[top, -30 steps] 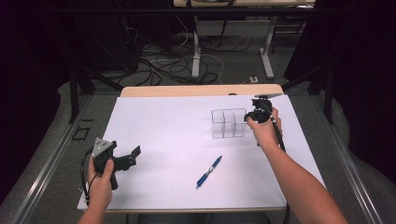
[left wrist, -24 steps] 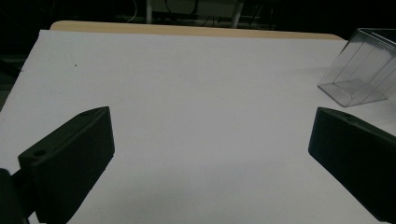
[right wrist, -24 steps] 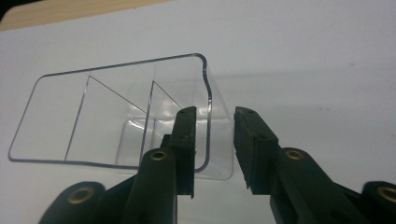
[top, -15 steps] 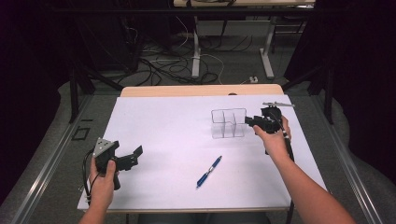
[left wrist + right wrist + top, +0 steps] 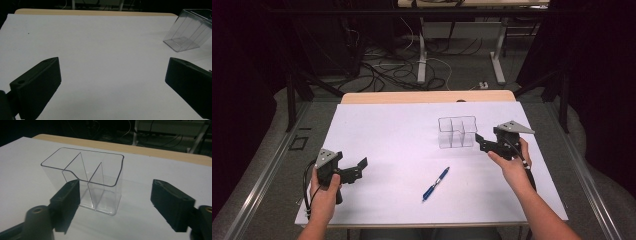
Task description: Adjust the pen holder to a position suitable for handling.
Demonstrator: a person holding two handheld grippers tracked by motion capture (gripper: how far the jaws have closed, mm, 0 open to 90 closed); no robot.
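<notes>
Currently we list, going left to right across the white-covered table (image 5: 402, 130):

Item one: our left gripper (image 5: 357, 169), held in our left hand (image 5: 324, 192) near the near left corner of the table. Its jaws stand wide apart with nothing between them; in the left gripper view they frame bare white surface, and the clear box sits tilted at the upper right of that view, well apart from them.

Item two: a blue pen (image 5: 435, 184), lying flat toward the near edge, about midway along it, slanted with one end toward the near left and the other toward the far right. It touches nothing else and lies between the two grippers, nearer to us than the organizer.

Item three: a clear plastic desk organizer (image 5: 456, 132), upright, right of the table's middle and toward the far edge. Thin inner walls split it into compartments, all of them vacant as far as we can see in the right gripper view.

Item four: our right gripper (image 5: 480, 141), held in our right hand (image 5: 512, 162) near the right edge. Its jaws are apart, clamped on nothing, and point at the organizer's right side, just beside it. We cannot tell whether the left jaw touches the wall.
</notes>
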